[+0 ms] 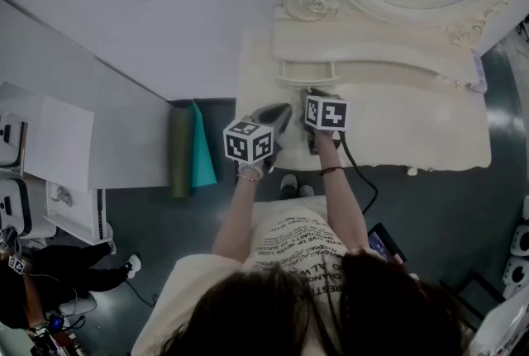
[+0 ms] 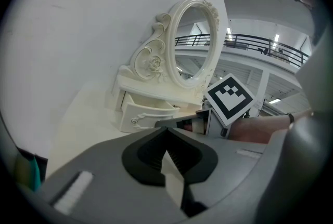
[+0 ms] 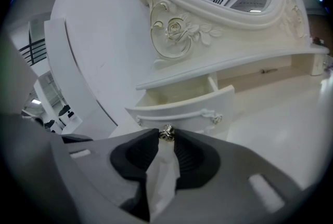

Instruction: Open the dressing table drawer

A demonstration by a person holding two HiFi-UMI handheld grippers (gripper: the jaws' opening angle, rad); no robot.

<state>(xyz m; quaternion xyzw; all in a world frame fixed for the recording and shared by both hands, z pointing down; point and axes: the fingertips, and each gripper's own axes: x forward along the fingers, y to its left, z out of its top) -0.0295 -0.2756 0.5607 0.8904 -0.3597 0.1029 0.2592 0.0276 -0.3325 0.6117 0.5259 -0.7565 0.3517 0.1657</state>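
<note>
Now the small round silver knob of the cream wooden drawer is gripped, straight ahead, by the right gripper fingers; the left gripper fingers are closed, empty.

**Person, lower half of the frame, seen from above.** Dark hair; cream T-shirt with dark printed lettering; bracelet on the left wrist, dark band on the right. Left tool and right tool: grey shells, black ribbed pads, each bearing a white cube with black square markers. Black cable at right.
</note>
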